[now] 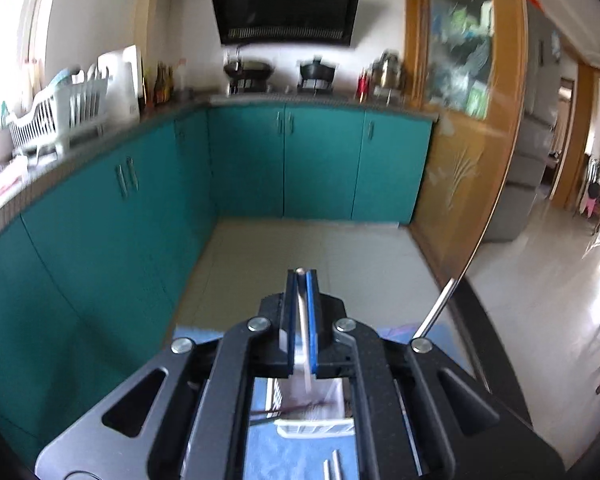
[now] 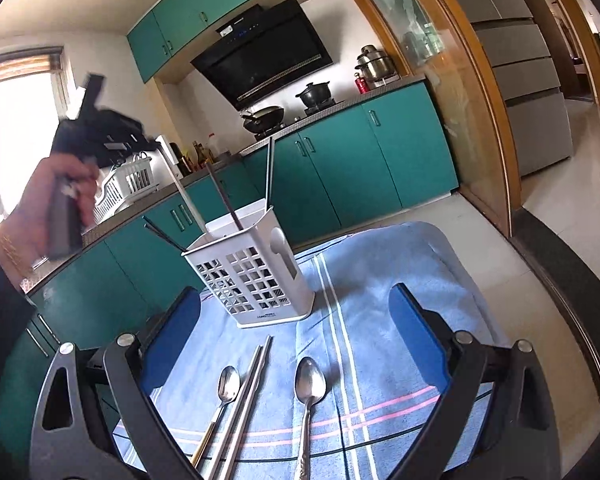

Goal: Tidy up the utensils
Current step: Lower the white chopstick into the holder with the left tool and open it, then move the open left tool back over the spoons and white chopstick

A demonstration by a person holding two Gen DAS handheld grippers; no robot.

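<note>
1. Left wrist view: nearest the lens, the left gripper (image 1: 300,280) has its blue-padded fingers (image 1: 311,312) pressed onto a thin, shiny metal chopstick (image 1: 301,308), whose rounded end shows between the tips. Below the black linkage, blurred, lies the rim of a white plastic utensil holder (image 1: 312,427) on a blue cloth (image 1: 268,448). A second metal rod (image 1: 436,308) slants up at the right.

2. Right wrist view: the right gripper (image 2: 296,300) is spread wide, its blue pads holding nothing. Between them on the striped, woven towel lie a pair of steel chopsticks (image 2: 244,396), a small spoon (image 2: 228,384) with a golden handle and a larger steel spoon (image 2: 310,380). Beyond stands the boxy, lattice-walled holder, with dark and pale sticks leaning out of it. The left hand (image 2: 66,196) is raised at upper left.
</note>
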